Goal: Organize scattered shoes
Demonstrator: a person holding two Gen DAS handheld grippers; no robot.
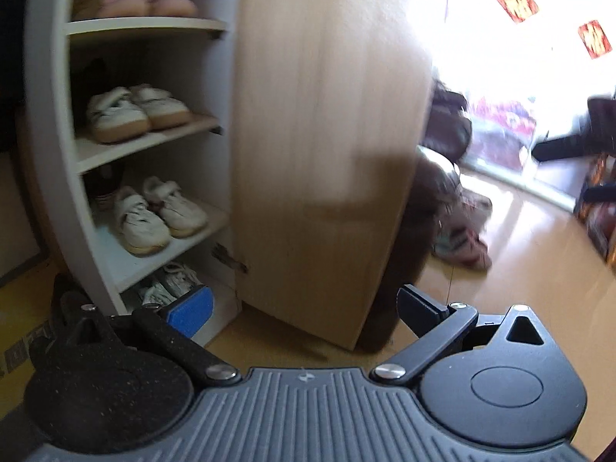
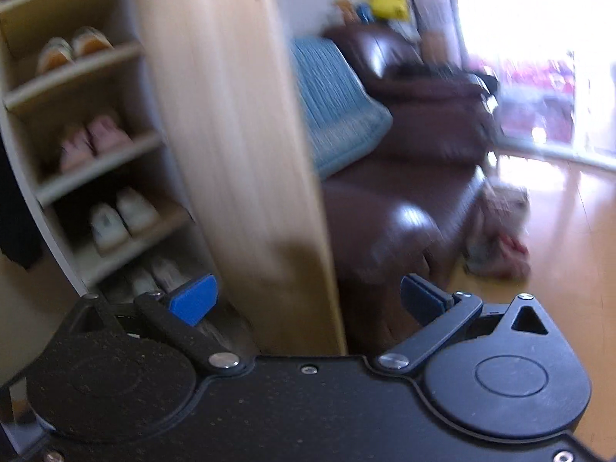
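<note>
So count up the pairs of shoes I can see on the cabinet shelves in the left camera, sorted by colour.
Pink pairs: 1, on the top visible shelf
White pairs: 2, on the two middle shelves
Pale laced pair: 1, at the bottom, partly hidden behind the left gripper
Total: 4 pairs

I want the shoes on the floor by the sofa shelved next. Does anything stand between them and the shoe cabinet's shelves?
Yes: the open cabinet door stands between the floor shoes and the shelves. Both grippers are open and empty.
</note>
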